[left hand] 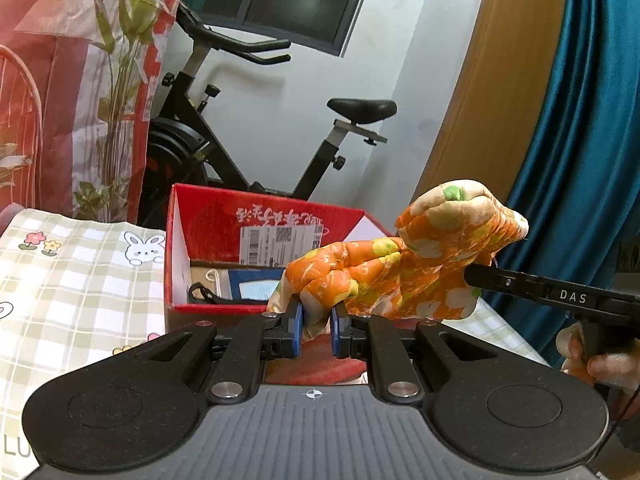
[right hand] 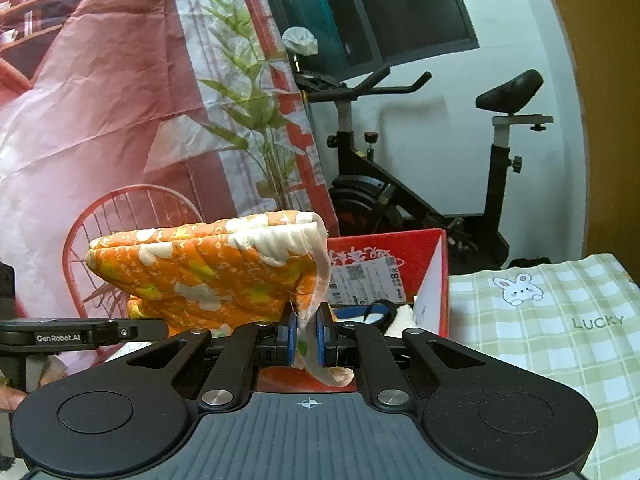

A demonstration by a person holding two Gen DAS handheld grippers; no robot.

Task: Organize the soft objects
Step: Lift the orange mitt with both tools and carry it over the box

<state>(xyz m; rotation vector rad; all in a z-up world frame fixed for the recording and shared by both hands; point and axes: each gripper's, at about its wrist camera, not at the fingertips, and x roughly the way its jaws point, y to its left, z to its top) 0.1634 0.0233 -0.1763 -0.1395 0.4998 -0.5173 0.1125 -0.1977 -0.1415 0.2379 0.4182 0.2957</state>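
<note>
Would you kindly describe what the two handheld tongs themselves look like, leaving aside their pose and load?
Both the left tongs and right tongs share one build: matte black linkage arms with silver pivot screws, two round black discs, a ribbed grey body bearing a small crosshair mark, and blue finger pads. From the side, one handle reads "DAS", the other "GenRobot.AI". A bare hand grips a handle; no sleeve shows.

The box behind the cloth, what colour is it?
Red box, white inside; the left wrist view shows it best.
</note>
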